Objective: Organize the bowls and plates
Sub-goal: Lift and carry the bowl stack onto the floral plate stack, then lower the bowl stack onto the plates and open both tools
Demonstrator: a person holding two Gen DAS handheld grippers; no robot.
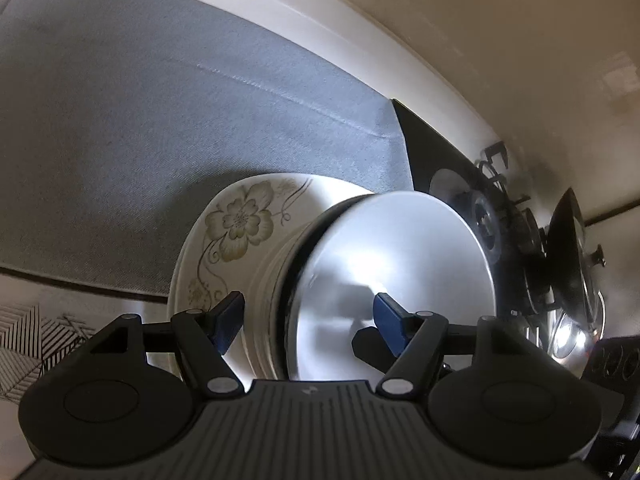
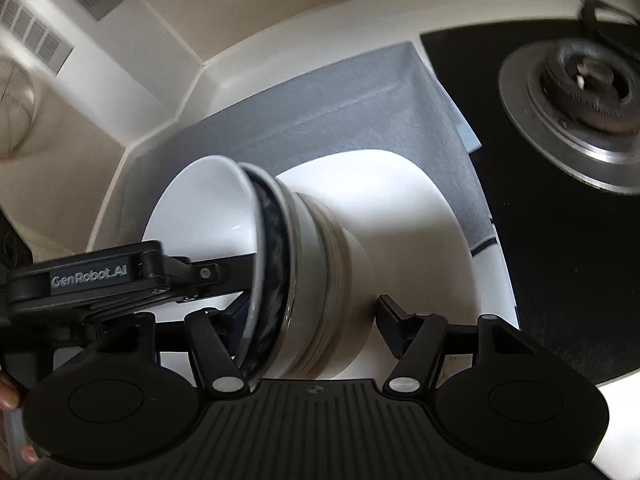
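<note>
**Two grippers closed in on a stack of bowls beside the stove**

A stack of bowls (image 1: 380,280) stood on a floral plate (image 1: 236,232) at the lower centre of the left wrist view, the plate resting on a grey mat (image 1: 160,120) spread over the white desk (image 1: 304,28). The left gripper (image 1: 308,320) was spread, its blue pads (image 1: 390,316) standing on either side of the top bowl's rim: one outside the stack, the other over the bright inside of the bowl. Whether either pad touched the rim could not be told.

In the right wrist view the same stack (image 2: 304,280) filled the middle of the frame, with a dark-rimmed bowl (image 2: 276,280) wedged under the white top bowl (image 2: 208,216). The right gripper (image 2: 310,320) straddled the stack's lower bowls with its fingers apart; the right-hand finger (image 2: 390,316) stood clear of the bowl wall, while the left-hand one was partly hidden behind the rims. The other gripper entered from the left of that frame, and fingertips of a person's hand (image 2: 10,400) showed at the lower left edge.

A black stovetop (image 2: 560,240) with a gas burner (image 2: 580,80) lay at the upper right, just beside the mat.
</note>
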